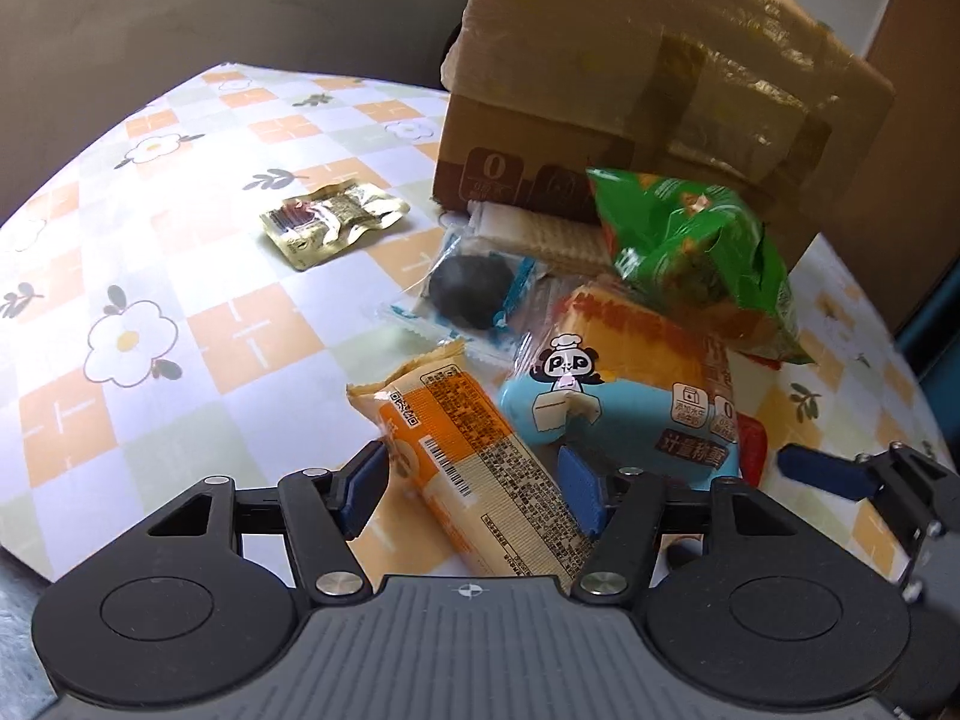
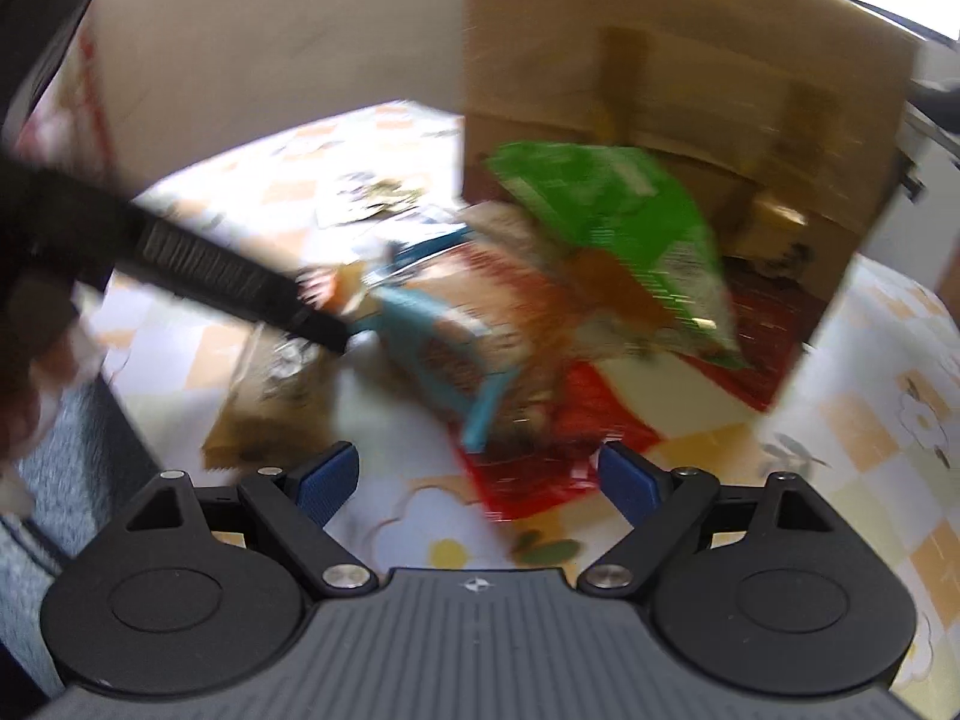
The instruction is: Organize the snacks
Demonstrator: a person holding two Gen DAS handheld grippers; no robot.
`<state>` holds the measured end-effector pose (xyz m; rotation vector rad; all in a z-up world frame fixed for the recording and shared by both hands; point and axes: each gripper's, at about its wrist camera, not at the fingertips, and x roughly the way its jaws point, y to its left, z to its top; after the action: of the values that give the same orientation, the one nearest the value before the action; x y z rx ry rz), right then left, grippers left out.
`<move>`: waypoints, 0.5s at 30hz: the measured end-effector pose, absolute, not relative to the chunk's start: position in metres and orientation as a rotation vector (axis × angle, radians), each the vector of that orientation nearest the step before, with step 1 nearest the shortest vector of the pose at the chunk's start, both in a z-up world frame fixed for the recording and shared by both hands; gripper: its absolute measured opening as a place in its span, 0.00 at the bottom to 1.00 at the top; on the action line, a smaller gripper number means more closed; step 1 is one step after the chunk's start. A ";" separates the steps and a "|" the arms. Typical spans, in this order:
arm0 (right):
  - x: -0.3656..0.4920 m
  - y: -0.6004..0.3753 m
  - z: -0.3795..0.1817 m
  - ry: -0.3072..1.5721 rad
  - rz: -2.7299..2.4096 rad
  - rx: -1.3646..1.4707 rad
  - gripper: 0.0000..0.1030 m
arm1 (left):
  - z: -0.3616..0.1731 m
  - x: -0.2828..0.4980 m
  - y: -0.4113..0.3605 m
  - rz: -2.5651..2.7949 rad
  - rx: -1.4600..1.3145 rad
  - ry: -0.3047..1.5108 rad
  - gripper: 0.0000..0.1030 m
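Nearest in the left wrist view, the orange snack bar (image 1: 480, 468) is bracketed by the spread jaws of the left gripper (image 1: 474, 489), lying on the flowered table (image 1: 180, 276). The right gripper (image 2: 480, 480) is held with jaws spread over a red packet (image 2: 540, 474), nothing pinched. Farther back, a blue panda pack (image 1: 612, 402), a green bag (image 1: 696, 252) and a gold wrapper (image 1: 333, 219) are seen before the cardboard box (image 1: 660, 72)

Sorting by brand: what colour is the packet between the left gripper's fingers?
Orange and cream packet, clearest in the left wrist view.
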<state>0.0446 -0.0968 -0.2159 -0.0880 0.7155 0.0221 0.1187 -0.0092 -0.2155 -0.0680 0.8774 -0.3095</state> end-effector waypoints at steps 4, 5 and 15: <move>0.040 -0.116 -0.213 0.694 -0.049 -0.002 0.86 | -0.213 0.115 -0.003 -0.285 -0.043 0.842 0.55; 0.039 -0.119 -0.212 0.689 -0.062 0.007 0.86 | -0.212 0.114 -0.001 -0.277 -0.036 0.834 0.54; 0.028 -0.135 -0.195 0.590 -0.133 0.047 0.82 | -0.212 0.108 0.002 -0.252 -0.021 0.804 0.54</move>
<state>0.0279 -0.1353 -0.1951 0.0472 0.5897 -0.1326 0.1077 0.0023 -0.2125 -0.0212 0.8035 -0.2525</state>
